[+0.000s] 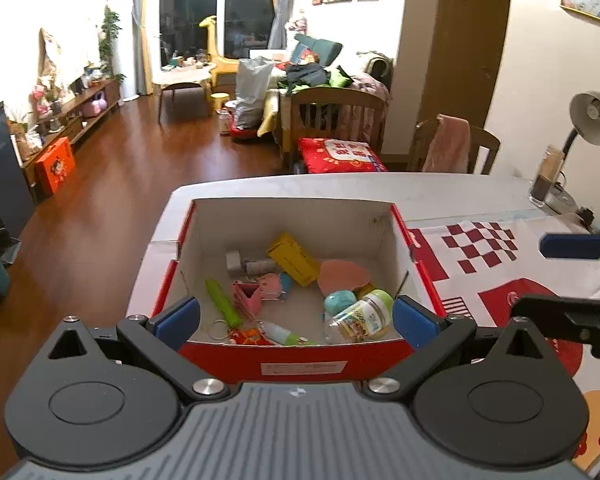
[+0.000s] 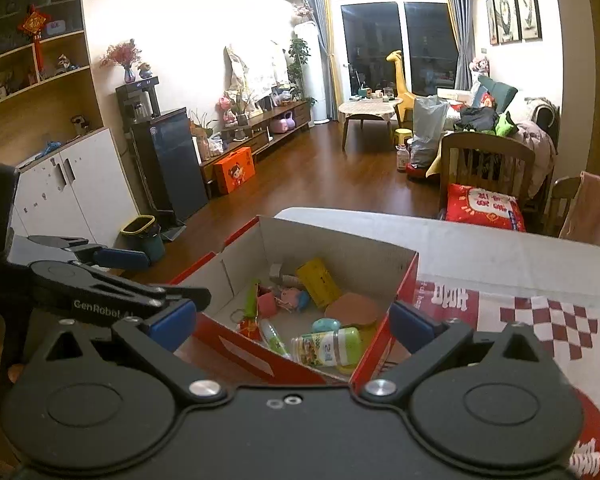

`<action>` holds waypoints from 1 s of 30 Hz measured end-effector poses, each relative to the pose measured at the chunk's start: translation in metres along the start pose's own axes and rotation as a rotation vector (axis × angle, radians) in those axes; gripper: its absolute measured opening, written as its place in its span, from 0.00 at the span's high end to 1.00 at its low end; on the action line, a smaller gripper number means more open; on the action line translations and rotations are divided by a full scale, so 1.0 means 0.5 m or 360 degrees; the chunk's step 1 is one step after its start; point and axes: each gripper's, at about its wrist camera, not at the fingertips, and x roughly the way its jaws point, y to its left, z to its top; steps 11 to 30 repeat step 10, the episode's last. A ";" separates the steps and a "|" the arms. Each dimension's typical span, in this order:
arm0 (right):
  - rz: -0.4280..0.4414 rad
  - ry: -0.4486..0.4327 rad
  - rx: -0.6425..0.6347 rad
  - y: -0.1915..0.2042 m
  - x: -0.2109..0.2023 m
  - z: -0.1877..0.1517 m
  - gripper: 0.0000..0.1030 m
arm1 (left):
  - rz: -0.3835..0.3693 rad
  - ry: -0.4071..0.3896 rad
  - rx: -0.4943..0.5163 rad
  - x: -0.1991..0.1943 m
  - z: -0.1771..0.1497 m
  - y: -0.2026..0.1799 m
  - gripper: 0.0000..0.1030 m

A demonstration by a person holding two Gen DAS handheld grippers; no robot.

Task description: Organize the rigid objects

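A red cardboard box [image 1: 296,222] with a white inside stands at the table's left end. In it lie a yellow carton [image 1: 292,258], a pink heart-shaped lid [image 1: 342,276], a green stick [image 1: 222,302], a pink toy [image 1: 256,290], a teal ball [image 1: 339,302] and a clear jar with a green cap [image 1: 364,314]. My left gripper [image 1: 296,320] hovers open over the box's near wall, nothing between its pads. My right gripper [image 2: 292,326] is open too, above the box's [image 2: 340,252] near right corner, with the jar [image 2: 326,346] below it.
A red-and-white patterned cloth [image 1: 500,264] covers the table right of the box. A desk lamp [image 1: 592,118] and a glass jar [image 1: 546,178] stand at the far right. Wooden chairs [image 1: 336,120] sit behind the table. Wood floor [image 1: 100,220] drops off left.
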 end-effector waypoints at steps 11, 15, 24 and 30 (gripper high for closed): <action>-0.0008 0.0008 -0.0003 -0.003 -0.005 -0.020 0.00 | 0.0072 -0.0022 -0.0028 -0.009 -0.007 0.003 0.00; -0.0008 0.0008 -0.0003 -0.003 -0.005 -0.020 0.00 | 0.0072 -0.0022 -0.0028 -0.009 -0.007 0.003 0.00; -0.0008 0.0008 -0.0003 -0.003 -0.005 -0.020 0.00 | 0.0072 -0.0022 -0.0028 -0.009 -0.007 0.003 0.00; -0.0008 0.0008 -0.0003 -0.003 -0.005 -0.020 0.00 | 0.0072 -0.0022 -0.0028 -0.009 -0.007 0.003 0.00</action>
